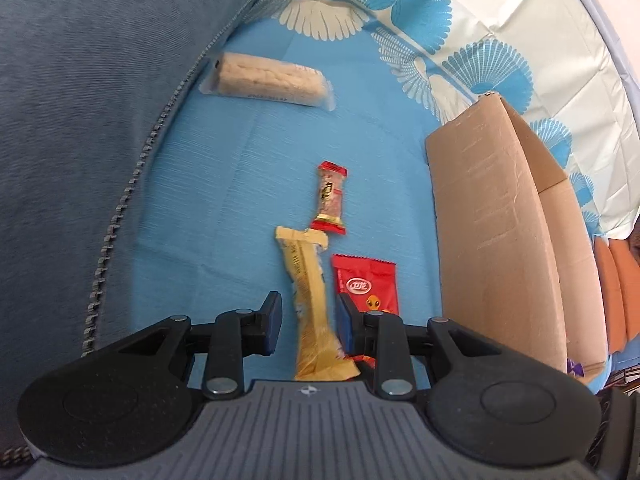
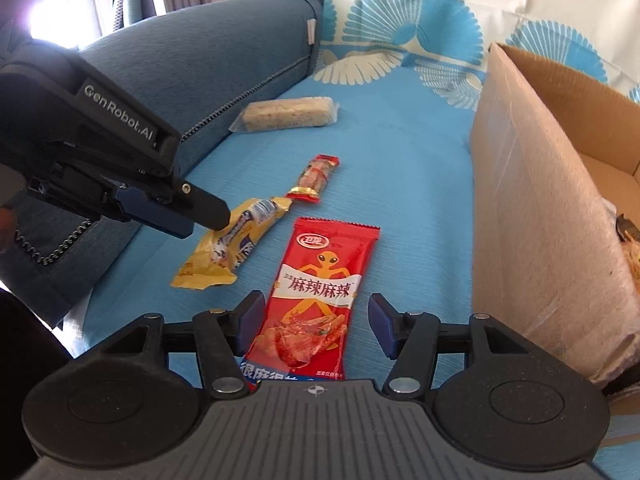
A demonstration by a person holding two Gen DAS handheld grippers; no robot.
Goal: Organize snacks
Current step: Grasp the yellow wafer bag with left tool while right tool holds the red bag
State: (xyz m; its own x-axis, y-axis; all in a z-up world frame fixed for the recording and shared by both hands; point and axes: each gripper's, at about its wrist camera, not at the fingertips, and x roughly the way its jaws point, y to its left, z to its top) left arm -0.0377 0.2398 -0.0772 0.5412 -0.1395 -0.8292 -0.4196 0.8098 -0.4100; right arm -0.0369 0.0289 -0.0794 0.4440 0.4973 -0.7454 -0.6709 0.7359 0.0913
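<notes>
A yellow snack packet (image 1: pixel 310 300) lies on the blue cloth between the open jaws of my left gripper (image 1: pixel 307 322); it also shows in the right wrist view (image 2: pixel 224 248), with the left gripper (image 2: pixel 212 216) over it. A red spicy snack packet (image 2: pixel 316 296) lies between the open jaws of my right gripper (image 2: pixel 316 326); it also shows in the left wrist view (image 1: pixel 366 288). A small red-ended snack stick (image 1: pixel 331 198) (image 2: pixel 314 178) lies further out. A pale rice bar (image 1: pixel 270 78) (image 2: pixel 288 113) lies at the far side.
An open cardboard box (image 1: pixel 492 220) (image 2: pixel 532 200) stands to the right with some snacks inside. A blue sofa cushion (image 1: pixel 88 100) (image 2: pixel 192 52) rises on the left. A white and blue patterned cloth (image 1: pixel 460 20) covers the back.
</notes>
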